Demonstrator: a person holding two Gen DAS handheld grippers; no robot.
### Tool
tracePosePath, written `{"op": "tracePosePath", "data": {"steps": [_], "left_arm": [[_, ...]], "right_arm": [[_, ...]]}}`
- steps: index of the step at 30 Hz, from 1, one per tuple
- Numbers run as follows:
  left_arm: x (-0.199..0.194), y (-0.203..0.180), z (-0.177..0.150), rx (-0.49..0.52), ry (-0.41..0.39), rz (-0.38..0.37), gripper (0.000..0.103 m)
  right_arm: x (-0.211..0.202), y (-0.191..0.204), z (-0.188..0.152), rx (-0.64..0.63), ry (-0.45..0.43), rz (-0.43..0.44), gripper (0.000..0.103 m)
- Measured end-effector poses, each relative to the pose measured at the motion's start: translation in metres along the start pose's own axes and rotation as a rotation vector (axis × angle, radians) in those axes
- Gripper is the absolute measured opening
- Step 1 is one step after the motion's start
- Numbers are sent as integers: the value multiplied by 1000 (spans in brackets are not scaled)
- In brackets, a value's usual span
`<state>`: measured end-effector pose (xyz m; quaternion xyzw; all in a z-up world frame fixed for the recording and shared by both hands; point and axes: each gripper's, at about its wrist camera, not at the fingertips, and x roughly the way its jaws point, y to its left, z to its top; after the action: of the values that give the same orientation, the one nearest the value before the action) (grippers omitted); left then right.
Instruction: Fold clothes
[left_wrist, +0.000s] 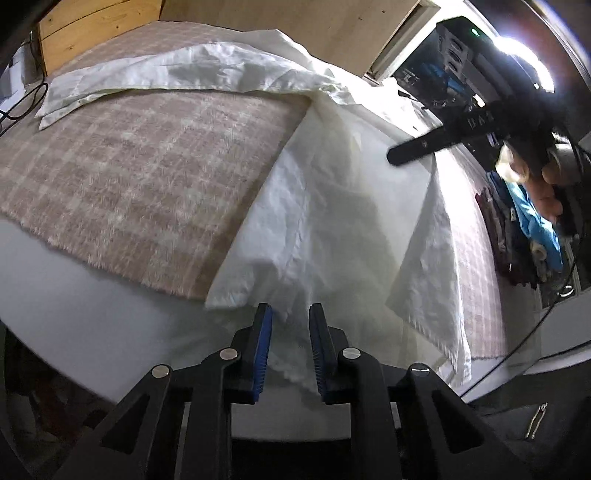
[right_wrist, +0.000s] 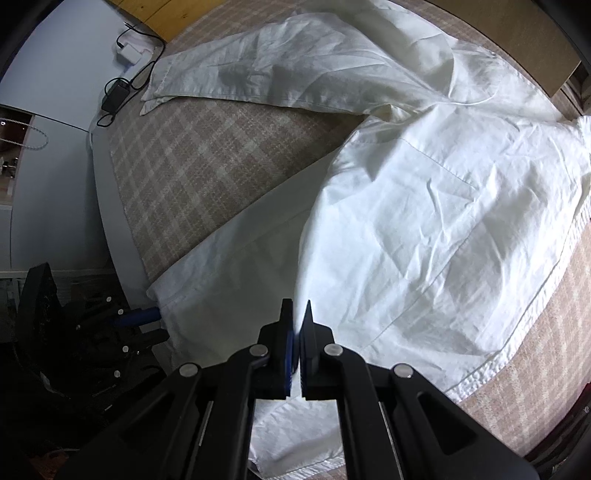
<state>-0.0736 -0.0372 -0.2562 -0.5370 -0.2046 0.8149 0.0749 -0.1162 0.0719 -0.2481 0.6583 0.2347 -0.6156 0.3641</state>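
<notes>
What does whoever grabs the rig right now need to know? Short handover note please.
Right tongs: shut, pinching the near hem of the white shirt.
Left tongs: narrow gap, shirt fabric between the pads; a firm pinch cannot be confirmed, so check it.
Shirt: spread on the plaid blanket on the bed, body crumpled, one sleeve stretched out toward the far side. Its near edge hangs over the edge of the bed at the tongs.
Done: hem picked up at one point, perhaps two.
Left: no fold made yet; flatten the body, fold in the sleeve, fold the body.
</notes>
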Motion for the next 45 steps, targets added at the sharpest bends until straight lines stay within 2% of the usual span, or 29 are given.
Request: {"op": "tracePosePath", "data": {"steps": [10,14,17,18,19,21,23,25,27,29,31,33,36,41,44,45], "left_arm": [[3,8,-2,-29,18,55,26],[2,13,-4,-80,-3,27,28],[3,6,1,-65,-11,-12,27],[1,3,4,-55,-23,-28,23],[-3,1,4,-45,-39,-36,12],[-12,-3,4,-25,-64,-49,11],[-20,-2,-3,-11,-35,-40,11],[-26,-4,-9,15,-18,-6,17],[-31,-8,-9,53,-5,-5,23],[-29,-22,2,104,-22,-53,33],[-22,-41,13,185,-27,-114,48],[-9,-60,22,277,-17,-146,50],[13,-81,24,406,37,-108,50],[29,-88,24,431,109,-137,49],[13,-90,21,417,92,-181,38],[9,-88,21,404,81,-206,28]], "right_arm": [[3,2,2,-19,9,2,2],[-8,-9,-7,-3,6,6,2],[-9,-15,-9,18,8,10,2],[-8,-15,-8,22,7,12,2],[-7,-14,-8,22,6,14,2],[-5,-11,-7,17,3,18,2],[-4,-8,-8,5,2,17,2],[-5,-8,-10,-5,0,16,2],[-6,-9,-11,-6,-5,22,2],[-8,-12,-12,-3,-8,29,2],[-8,-14,-14,1,-11,35,2],[-8,-15,-14,3,-13,36,2],[-9,-15,-15,4,-16,33,2],[-10,-15,-15,-7,-23,38,2],[-11,-15,-15,-13,-28,35,2],[-11,-16,-14,-13,-29,35,2]]}}
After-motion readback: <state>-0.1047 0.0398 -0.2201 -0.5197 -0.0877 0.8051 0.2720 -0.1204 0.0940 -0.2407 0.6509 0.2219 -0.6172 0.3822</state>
